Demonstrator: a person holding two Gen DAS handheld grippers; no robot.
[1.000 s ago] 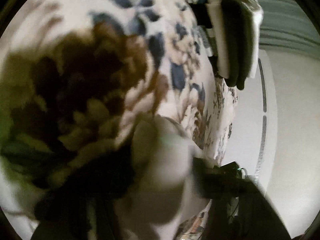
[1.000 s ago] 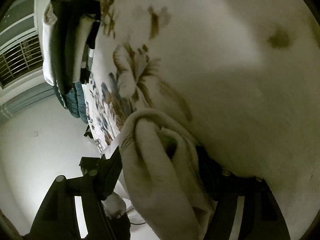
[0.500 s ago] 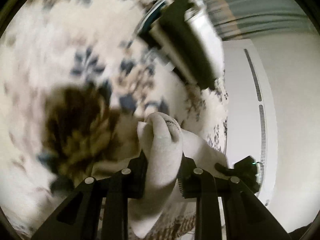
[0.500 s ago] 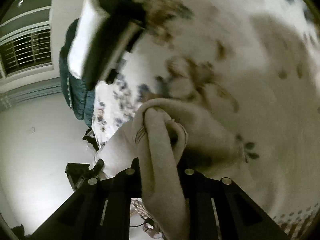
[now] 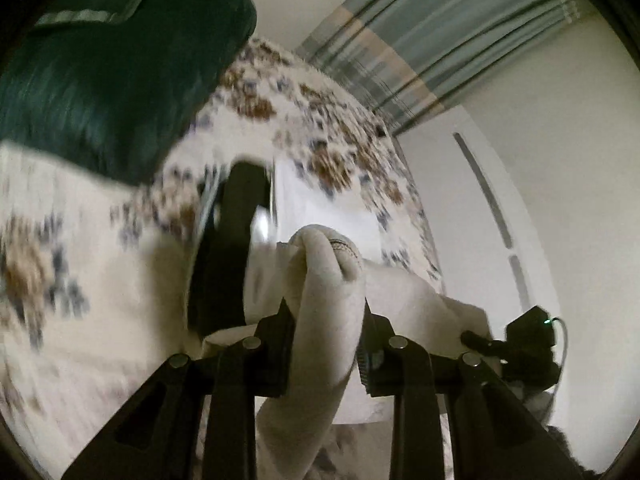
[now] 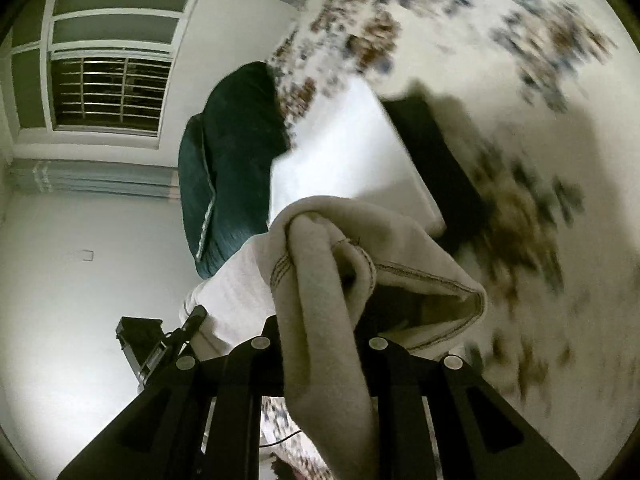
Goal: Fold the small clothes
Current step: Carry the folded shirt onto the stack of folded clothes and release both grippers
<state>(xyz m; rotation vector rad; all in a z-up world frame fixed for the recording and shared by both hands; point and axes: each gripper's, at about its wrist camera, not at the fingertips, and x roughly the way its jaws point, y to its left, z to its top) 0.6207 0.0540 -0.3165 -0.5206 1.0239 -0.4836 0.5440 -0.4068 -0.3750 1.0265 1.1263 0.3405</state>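
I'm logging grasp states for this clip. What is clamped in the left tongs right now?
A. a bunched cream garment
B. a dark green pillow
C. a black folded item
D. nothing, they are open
A: in the left wrist view the left tongs close on a bunched cream garment.

Dim, yellowish indoor light throughout. Heavy motion blur across the floral bedspread [image 5: 100,280] and dark pillow [image 5: 112,80]; sharper on the cream garment [image 6: 320,320]. Strong fisheye bending and black vignetting at edges. Window [image 6: 108,92] dark.
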